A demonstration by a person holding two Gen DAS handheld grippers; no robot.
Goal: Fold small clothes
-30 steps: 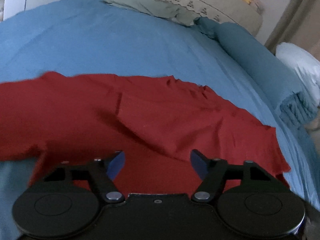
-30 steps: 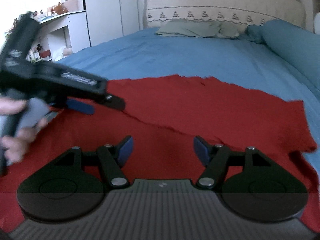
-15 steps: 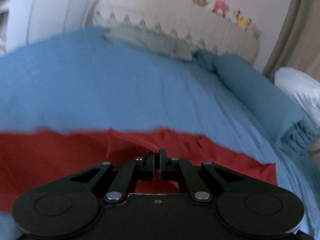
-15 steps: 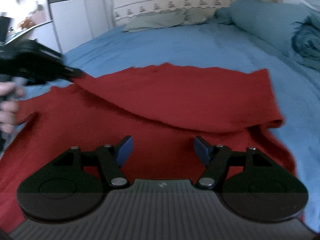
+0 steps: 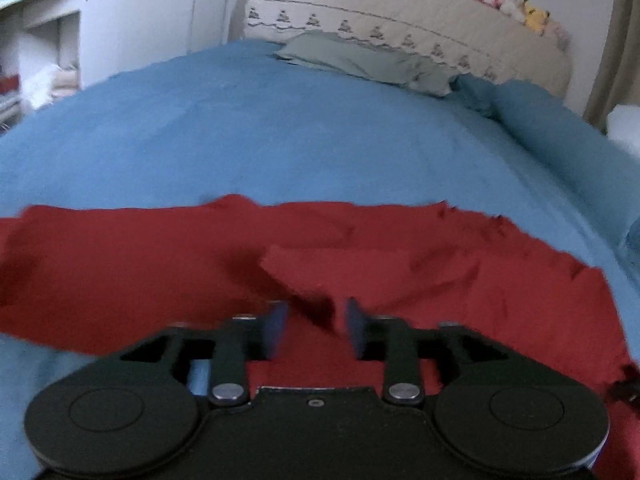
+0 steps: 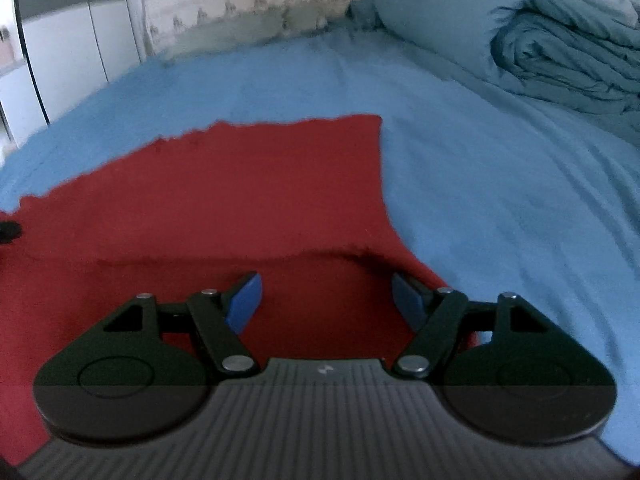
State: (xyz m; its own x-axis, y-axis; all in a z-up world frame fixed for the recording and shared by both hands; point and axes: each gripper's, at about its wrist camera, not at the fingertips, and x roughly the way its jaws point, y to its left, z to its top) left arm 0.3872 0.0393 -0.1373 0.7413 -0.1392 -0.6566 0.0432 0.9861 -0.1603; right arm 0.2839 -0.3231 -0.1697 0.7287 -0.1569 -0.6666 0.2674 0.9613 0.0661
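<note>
I have the blue bed (image 5: 280, 128) filling both views, and I place everything against it: the red garment (image 5: 140, 256) lies spread across its near part, long axis running side to side across my line of reach, with the pale headboard (image 5: 400, 40) and a greenish pillow (image 5: 360, 60) at the bed's far end and a rolled blue quilt (image 6: 560, 52) along its right side. On the garment, a folded flap (image 5: 320, 268) sits raised, its loose corner pointing toward my left gripper (image 5: 312, 328), whose jaws stand partly apart with the flap's edge just ahead of them and nothing clamped. My right gripper (image 6: 326, 300) hovers over the garment's right end, jaws wide apart and empty, a fold edge (image 6: 240, 256) lying crosswise just beyond the fingertips. I judge the left gripper nearer to a graspable edge, so the next pinch probably falls to it, reaching straight forward; the right would hold or take the right-hand side edge (image 6: 382, 184).
</note>
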